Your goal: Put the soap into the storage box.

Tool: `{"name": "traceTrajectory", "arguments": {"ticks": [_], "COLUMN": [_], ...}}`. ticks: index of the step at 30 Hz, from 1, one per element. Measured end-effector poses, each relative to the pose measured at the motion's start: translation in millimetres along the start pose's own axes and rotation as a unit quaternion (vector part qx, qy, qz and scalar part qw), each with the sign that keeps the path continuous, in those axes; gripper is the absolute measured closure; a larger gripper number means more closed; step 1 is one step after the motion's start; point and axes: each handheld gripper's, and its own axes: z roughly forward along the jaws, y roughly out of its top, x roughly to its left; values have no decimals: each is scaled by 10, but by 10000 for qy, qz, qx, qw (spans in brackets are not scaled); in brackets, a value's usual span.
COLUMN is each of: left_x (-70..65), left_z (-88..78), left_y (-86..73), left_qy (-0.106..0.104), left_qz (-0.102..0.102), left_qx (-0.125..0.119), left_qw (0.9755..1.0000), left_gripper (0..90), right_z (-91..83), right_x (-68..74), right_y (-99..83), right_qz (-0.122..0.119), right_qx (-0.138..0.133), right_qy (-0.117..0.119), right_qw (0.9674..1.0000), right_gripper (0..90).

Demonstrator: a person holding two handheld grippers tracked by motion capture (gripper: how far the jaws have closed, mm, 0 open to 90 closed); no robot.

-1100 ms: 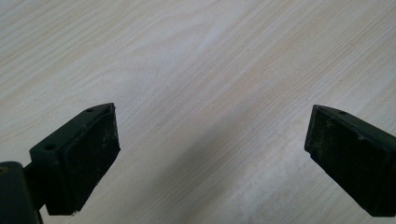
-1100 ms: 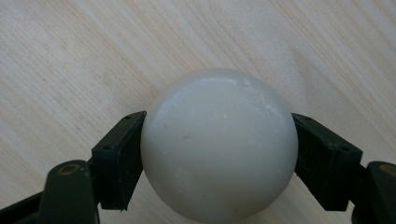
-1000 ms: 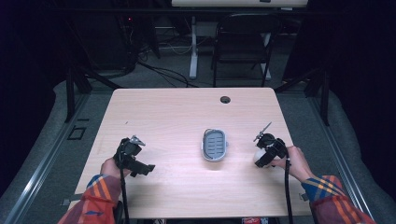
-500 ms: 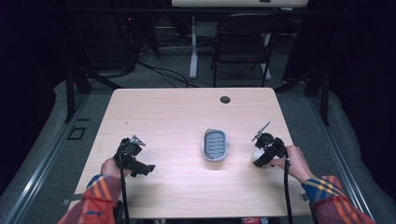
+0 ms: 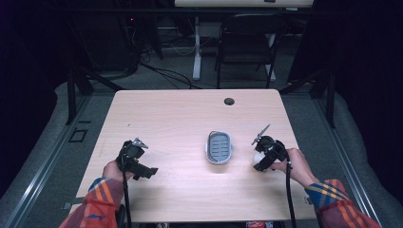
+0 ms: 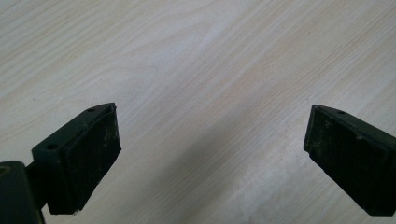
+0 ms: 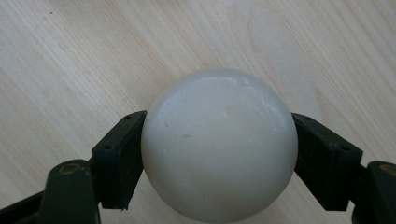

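The right gripper point(image 7: 219, 149) has its jaws clenched on a white ball point(image 7: 219, 144), one black pad pressed to each side at the ball's widest part. The ball is smooth, off-white and slightly glossy, with a few faint scuffs and small dark specks on its skin. The right gripper view shows that surface and the grip closely, with pale wood grain behind; whether the ball touches the wood cannot be told from there. In the high view the ball point(image 5: 257, 158) is a small pale patch, mostly hidden by the right gripper point(image 5: 267, 154), just to the right of a grey oval dish point(image 5: 219, 147) with a ribbed blue-grey inside. That view also shows the person's right hand point(image 5: 297, 164) and striped sleeve point(image 5: 332, 197) behind the gripper, and a black cable trailing toward the near edge. The left gripper point(image 6: 210, 154) has its jaws released and spread wide, nothing but bare wood between them; in the high view the left gripper point(image 5: 133, 159) sits well to the left of the dish. The dish lies near the middle of the light wooden surface point(image 5: 176, 118), apart from both grippers. Beyond the dish the surface is bare up to a small dark round hole point(image 5: 229, 101) near the far edge. The right gripper is near the surface's right edge, and a dark chair point(image 5: 247, 47) stands on the floor past the far edge.
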Motion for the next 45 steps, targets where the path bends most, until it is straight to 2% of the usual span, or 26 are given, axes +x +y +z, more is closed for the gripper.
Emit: {"name": "traceTrajectory", "arguments": {"ticks": [6, 14, 21, 24, 25, 26, 31, 45], "left_x": [1, 1, 0, -1, -1, -1, 0, 0], "left_z": [2, 4, 4, 6, 6, 9, 10, 12], "left_y": [-1, 2, 1, 2, 2, 1, 1, 2], "left_qy": [-7, -3, -1, 4, 4, 6, 5, 1], "left_qz": [-5, -3, -3, 2, 2, -1, -9, -3], "left_qx": [-5, 21, 25, 34, 34, 28, 31, 45], "left_qw": [10000, 10000, 10000, 10000, 10000, 10000, 10000, 10000], "left_gripper": [39, 40, 41, 42, 42, 42, 43, 46], "right_z": [-19, -30, -25, -33, -12, -24, -18, -27], "right_x": [40, 68, 89, 102, 113, 107, 132, 126], "right_y": [40, 99, 156, 189, 192, 211, 262, 403], "right_qz": [-49, -200, -234, -274, -207, -303, -327, -427], "right_qx": [-61, 0, -57, -14, -135, -40, -81, -106], "right_qy": [14, -47, 30, -47, 39, -9, 0, -35], "right_qw": [10000, 9998, 9997, 9996, 9997, 9995, 9994, 9990], "right_gripper": [239, 239, 239, 239, 239, 239, 239, 239]}}
